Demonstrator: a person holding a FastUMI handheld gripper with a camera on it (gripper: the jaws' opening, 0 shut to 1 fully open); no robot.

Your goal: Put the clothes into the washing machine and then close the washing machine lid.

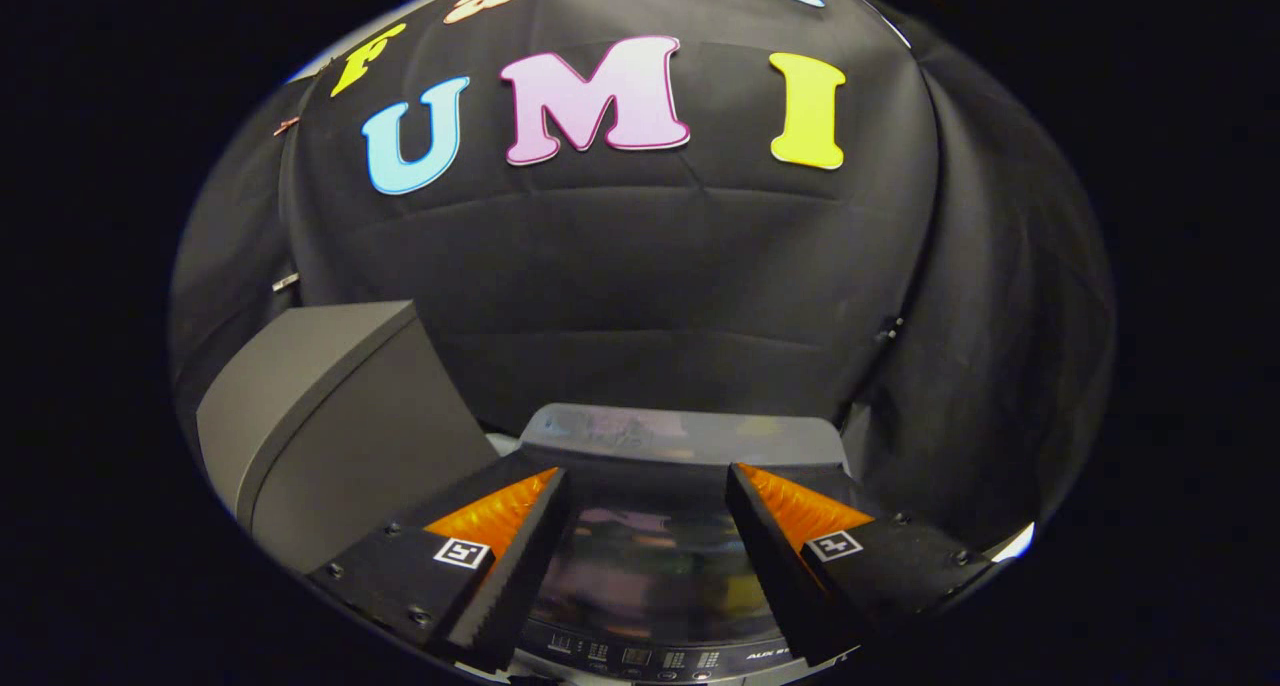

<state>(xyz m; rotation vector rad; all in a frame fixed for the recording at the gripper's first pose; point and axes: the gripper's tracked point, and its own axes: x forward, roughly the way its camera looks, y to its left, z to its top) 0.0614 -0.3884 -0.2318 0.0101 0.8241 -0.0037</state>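
The washing machine [680, 436] stands right below me, against the black cloth wall. Its dark glass lid [650, 566] lies flat over the tub and mirrors blurred colours. A strip of buttons, the control panel [640, 656], runs along the lid's near edge. My gripper [647, 469] hovers above the lid, open, with a wide gap and nothing between its fingers. The fingertips reach about as far as the lid's pale rear edge, and I cannot tell whether they touch the glass.
A grey box-like cabinet [330, 416] rises to the left of the machine, close beside the left finger. The black cloth wall [640, 296] hangs right behind the machine and curves round on the right.
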